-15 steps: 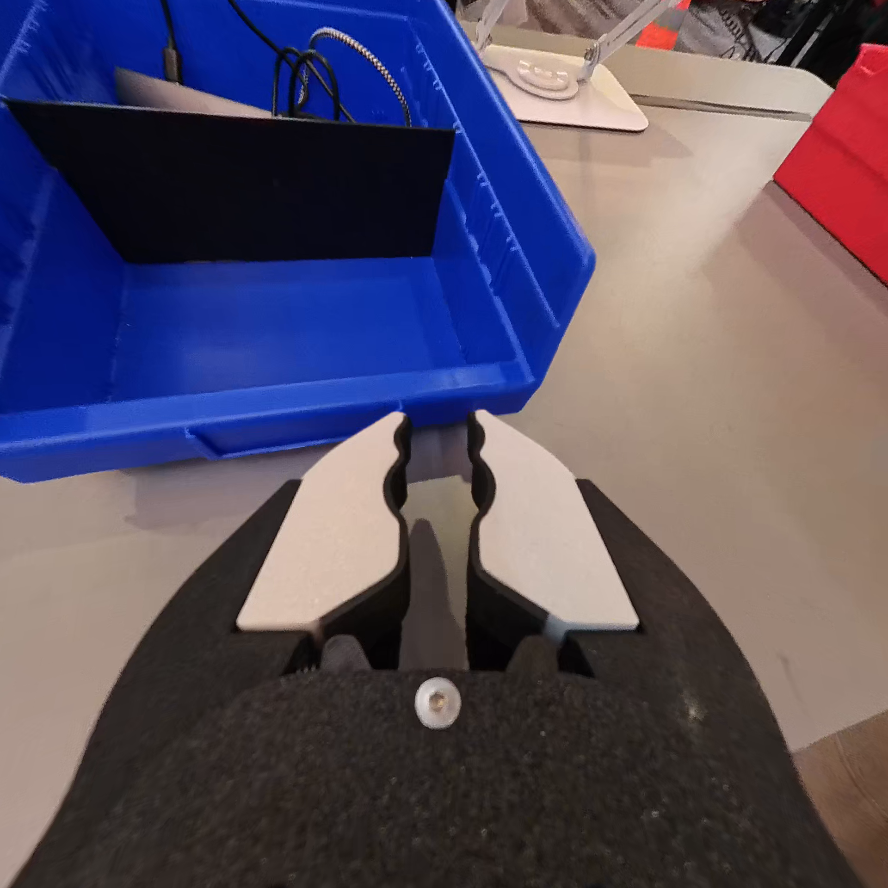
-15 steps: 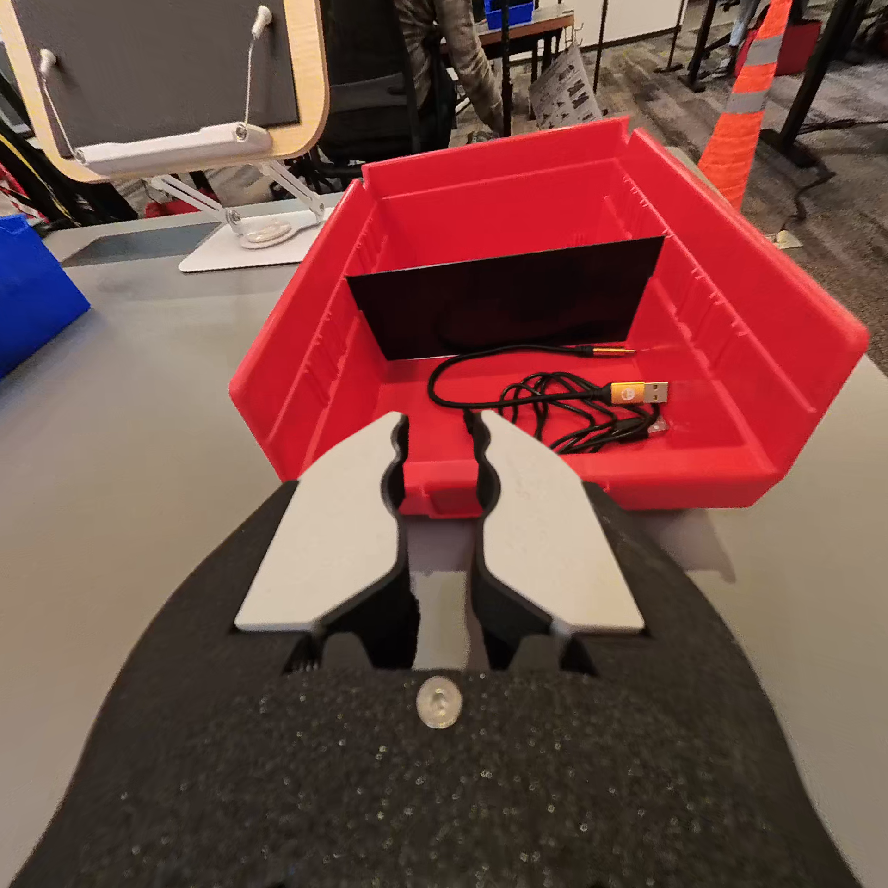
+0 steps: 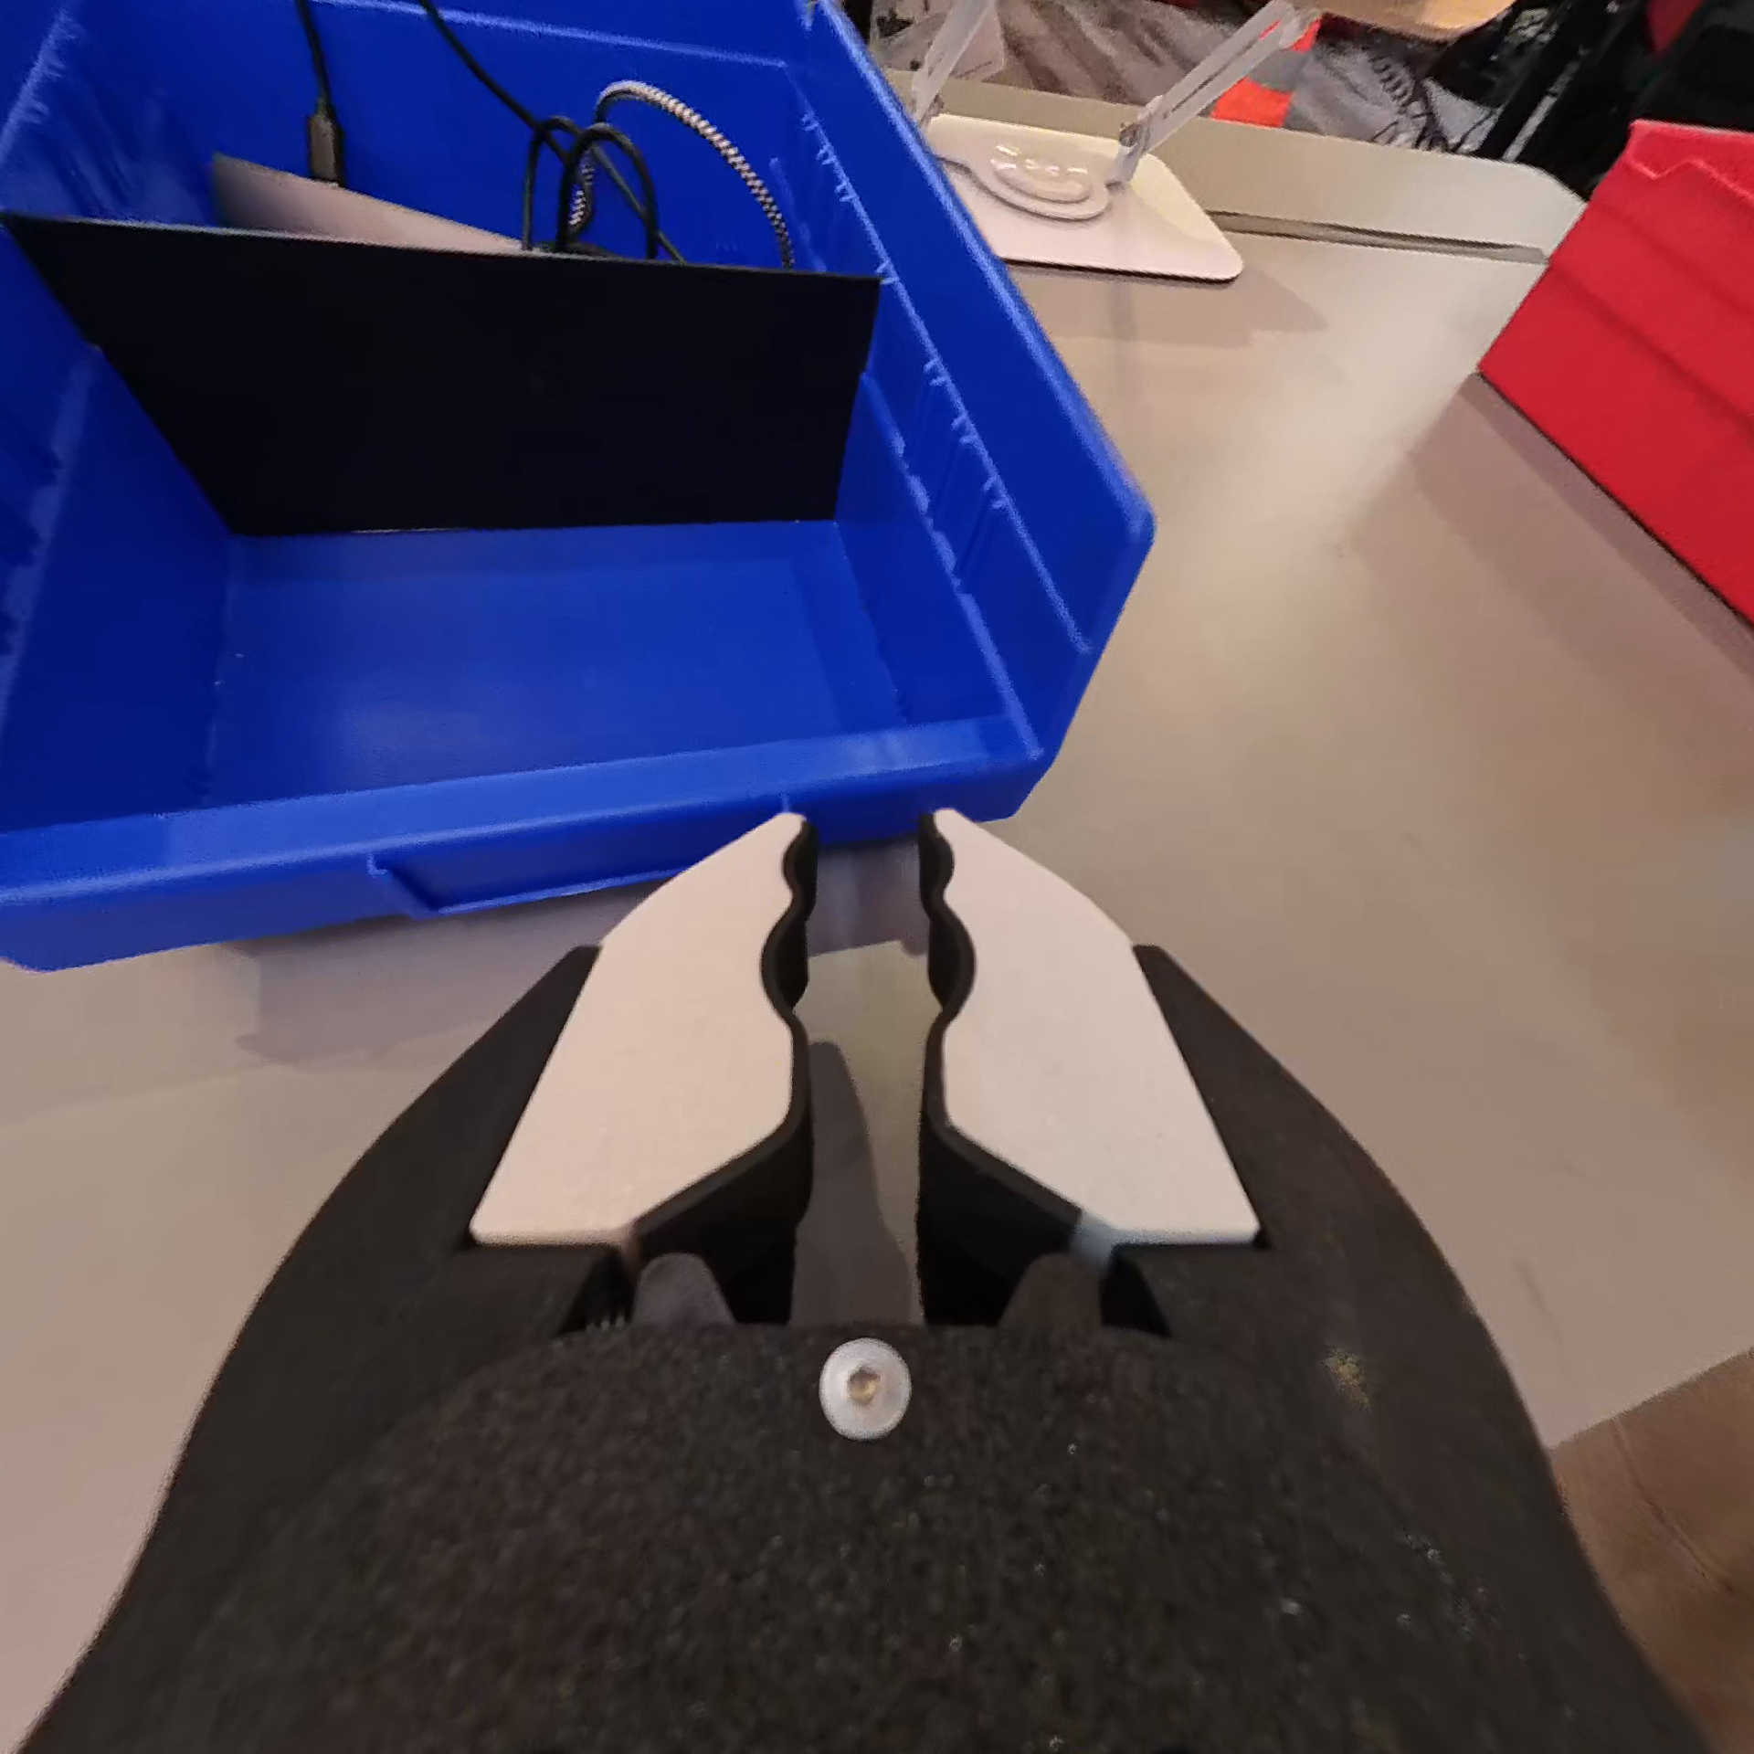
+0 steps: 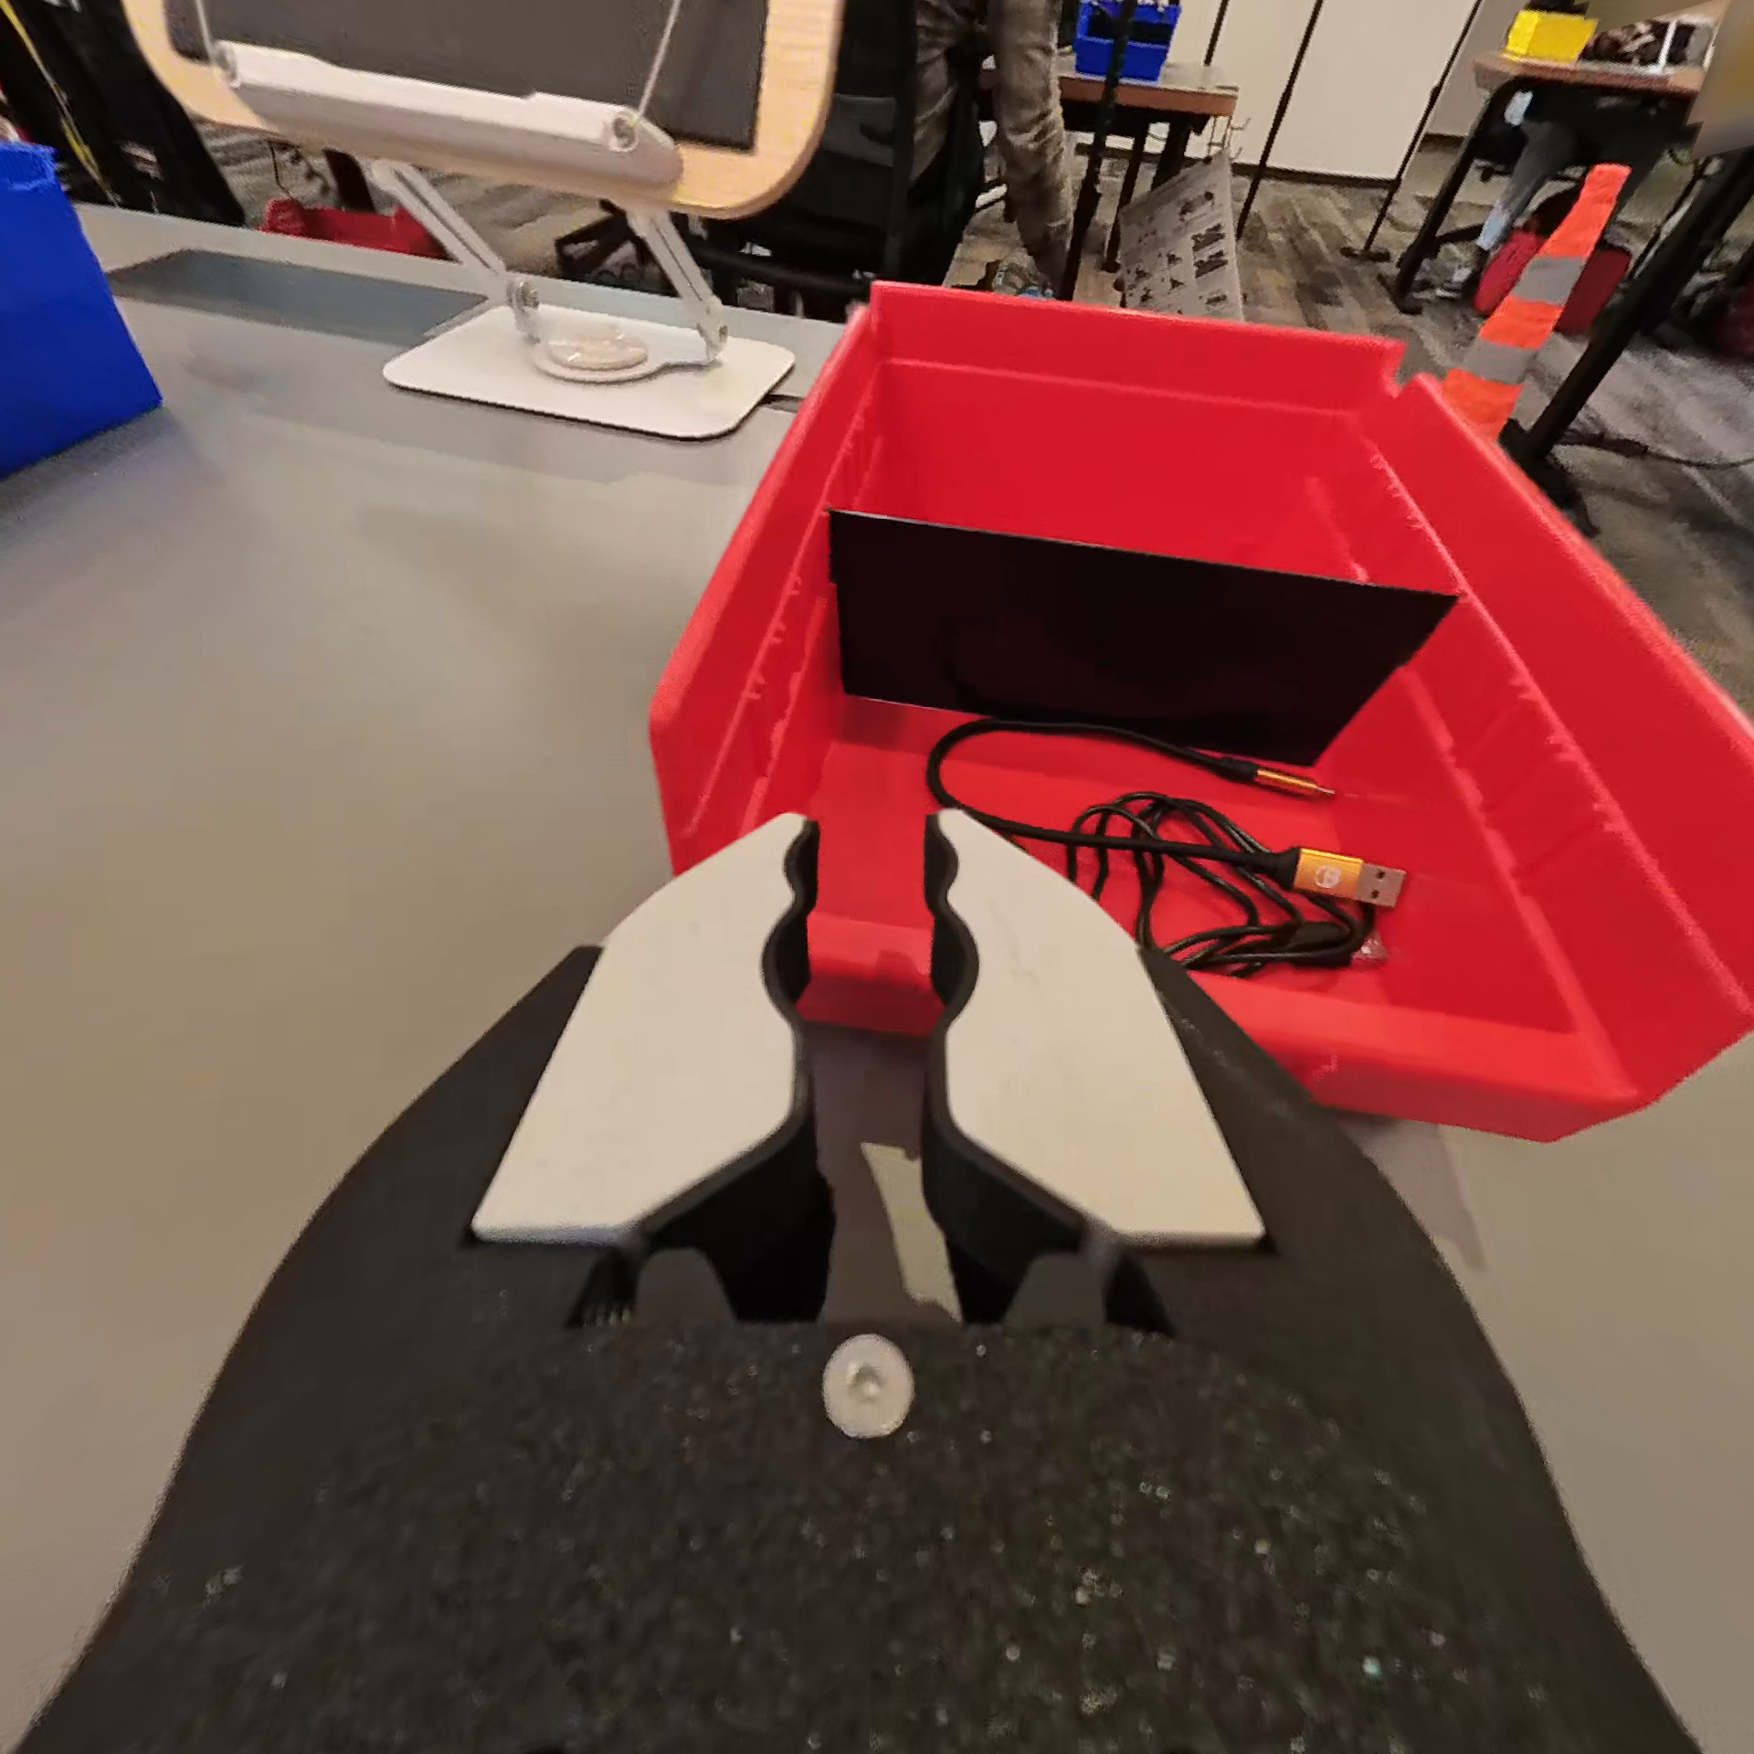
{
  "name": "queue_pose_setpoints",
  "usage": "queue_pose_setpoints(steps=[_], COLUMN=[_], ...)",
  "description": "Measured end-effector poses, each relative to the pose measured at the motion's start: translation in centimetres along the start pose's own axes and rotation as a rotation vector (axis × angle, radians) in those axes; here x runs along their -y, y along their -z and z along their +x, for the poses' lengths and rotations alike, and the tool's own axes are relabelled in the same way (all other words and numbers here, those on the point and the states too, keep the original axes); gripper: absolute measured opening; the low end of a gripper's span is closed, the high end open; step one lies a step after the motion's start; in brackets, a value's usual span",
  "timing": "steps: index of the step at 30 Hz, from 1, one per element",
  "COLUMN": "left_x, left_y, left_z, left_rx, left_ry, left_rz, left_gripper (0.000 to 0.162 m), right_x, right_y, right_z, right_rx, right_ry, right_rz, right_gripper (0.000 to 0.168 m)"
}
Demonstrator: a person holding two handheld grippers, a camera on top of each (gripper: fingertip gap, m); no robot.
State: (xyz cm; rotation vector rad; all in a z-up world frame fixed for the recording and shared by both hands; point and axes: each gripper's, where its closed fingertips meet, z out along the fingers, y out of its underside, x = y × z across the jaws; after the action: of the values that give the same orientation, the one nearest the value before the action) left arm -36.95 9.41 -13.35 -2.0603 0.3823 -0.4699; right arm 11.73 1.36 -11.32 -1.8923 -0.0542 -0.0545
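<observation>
My left gripper (image 3: 864, 840) is open and empty, its tips just short of the front lip of a blue bin (image 3: 569, 835). A black divider (image 3: 475, 389) splits the bin; the near part holds nothing, and cables (image 3: 607, 161) lie behind the divider. My right gripper (image 4: 868, 835) is open and empty, over the front left corner of a red bin (image 4: 1424, 1072). That bin has a black divider (image 4: 1120, 626) too, and a black cable with an orange USB plug (image 4: 1329, 873) lies in its near part.
Both bins stand on a grey table (image 4: 332, 712). A white stand (image 4: 588, 375) with a wood-framed board stands at the table's far side. The red bin's corner (image 3: 1642, 380) shows right in the left view. An orange cone (image 4: 1538, 294) and a seated person are beyond. Across from one pair of fingers to the other is roughly 50 cm.
The right view has swung left, so the red bin now sits to the right of my fingers. The left gripper has shifted slightly right along the blue bin. Both stay open.
</observation>
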Motion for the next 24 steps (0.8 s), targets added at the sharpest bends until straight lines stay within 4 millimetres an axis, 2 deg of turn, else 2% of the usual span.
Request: queue_pose_setpoints(steps=[4, 7, 9, 12, 16, 18, 21, 24], left_x=[0.7, 1.4, 2.9, 6.2, 11.1, 12.5, 13.3, 13.0], left_y=[0.5, 1.0, 1.4, 1.3, -1.4, -3.4, -6.8, -10.1], left_z=[1.4, 2.5, 2.2, 1.0, -2.2, -3.3, -4.7, -4.9], left_rx=[-0.080, -0.171, -0.183, -0.211, -0.181, -0.214, -0.251, -0.299], left_ry=[-0.007, -0.082, -0.178, -0.353, -0.511, -0.534, -0.583, -0.676], left_rz=[0.025, 0.000, -0.006, -0.052, -0.136, -0.199, -0.291, -0.376], left_gripper=[0.021, 0.022, 0.022, 0.022, 0.022, 0.025, 0.029, 0.031], right_x=[-0.1, -0.1, -0.3, -0.3, -0.3, -0.4, -0.6, -1.0], right_y=[-0.1, -0.1, 0.0, 0.1, 0.2, 0.2, 0.1, 0.0], right_z=[-0.7, -0.4, -0.3, 0.1, 0.0, -0.2, -0.1, -0.1], right_rx=[0.005, -0.005, -0.004, 0.005, 0.038, 0.050, 0.043, 0.039], right_ry=[0.031, 0.038, 0.027, -0.003, -0.066, -0.083, -0.075, -0.063], right_rz=[-0.009, -0.008, -0.013, -0.010, -0.007, -0.014, -0.024, -0.041], right_gripper=[0.020, 0.020, 0.020, 0.020, 0.020, 0.020, 0.019, 0.019])
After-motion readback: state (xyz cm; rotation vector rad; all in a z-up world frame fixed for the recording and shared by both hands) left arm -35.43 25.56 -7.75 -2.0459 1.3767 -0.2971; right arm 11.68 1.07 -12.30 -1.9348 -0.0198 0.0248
